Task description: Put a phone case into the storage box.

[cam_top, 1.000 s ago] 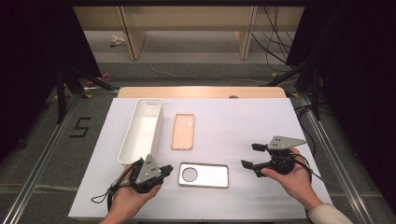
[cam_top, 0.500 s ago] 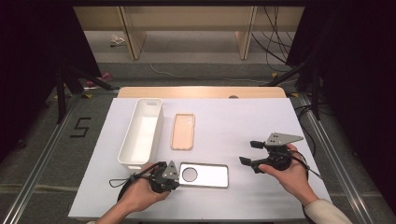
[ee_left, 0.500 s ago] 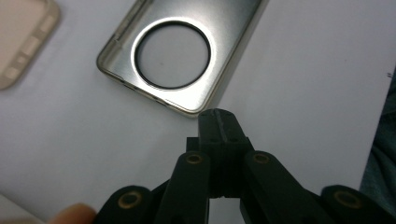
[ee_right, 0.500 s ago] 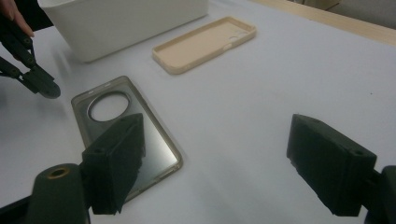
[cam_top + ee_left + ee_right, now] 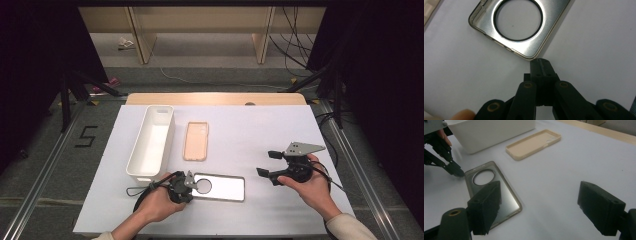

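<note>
At the near edge of the white counter, a clear phone case lying flat, glossy and grey-tinted, rounded at the corners, with a large round camera cutout ringed in black. Just at its corner, the left claw, clenched, matte black jaws pressed together with nothing between them, tip meeting or almost meeting the case's rim; whether truly touching, impossible to tell. In the high view, left claw at the case's left end, gripped in the left hand. Well to the right, right claw released, blocky black pads standing wide apart above bare counter, held in the right hand, grey three-cornered plate on top. Farther back, a beige phone case, matte, soft-looking, hollow side up. Beside it, a long white bin, smooth plastic, rounded rectangular, open-topped.
</note>
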Tool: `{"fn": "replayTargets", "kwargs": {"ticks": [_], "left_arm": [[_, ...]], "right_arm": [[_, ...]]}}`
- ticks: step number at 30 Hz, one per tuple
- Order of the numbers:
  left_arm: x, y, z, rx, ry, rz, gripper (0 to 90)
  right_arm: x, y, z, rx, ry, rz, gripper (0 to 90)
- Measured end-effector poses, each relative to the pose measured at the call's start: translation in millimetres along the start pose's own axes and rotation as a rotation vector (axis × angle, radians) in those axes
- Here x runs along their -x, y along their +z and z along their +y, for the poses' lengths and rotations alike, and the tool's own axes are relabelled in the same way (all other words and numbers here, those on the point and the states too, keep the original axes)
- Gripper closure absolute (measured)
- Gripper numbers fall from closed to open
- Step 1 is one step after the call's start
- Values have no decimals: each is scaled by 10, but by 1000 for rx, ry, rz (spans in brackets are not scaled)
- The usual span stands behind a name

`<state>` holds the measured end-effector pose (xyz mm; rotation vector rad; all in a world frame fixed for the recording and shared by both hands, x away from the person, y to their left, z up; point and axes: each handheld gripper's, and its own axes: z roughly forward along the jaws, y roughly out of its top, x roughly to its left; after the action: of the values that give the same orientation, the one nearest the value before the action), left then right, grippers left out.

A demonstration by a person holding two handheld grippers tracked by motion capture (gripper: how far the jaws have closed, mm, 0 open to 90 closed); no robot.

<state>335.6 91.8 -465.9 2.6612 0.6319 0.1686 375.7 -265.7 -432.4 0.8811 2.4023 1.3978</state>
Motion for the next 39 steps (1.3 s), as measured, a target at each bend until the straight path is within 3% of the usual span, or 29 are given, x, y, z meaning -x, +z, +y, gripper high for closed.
{"fn": "replayTargets", "kwargs": {"ticks": [13, 39], "left_arm": [[-81, 136, 336, -40, -68, 33, 896], [-188, 267, 699, -28, -87, 101, 896]], "right_arm": [[-7, -10, 3, 2, -3, 0, 202], [2, -23, 4, 6, -6, 0, 203]]}}
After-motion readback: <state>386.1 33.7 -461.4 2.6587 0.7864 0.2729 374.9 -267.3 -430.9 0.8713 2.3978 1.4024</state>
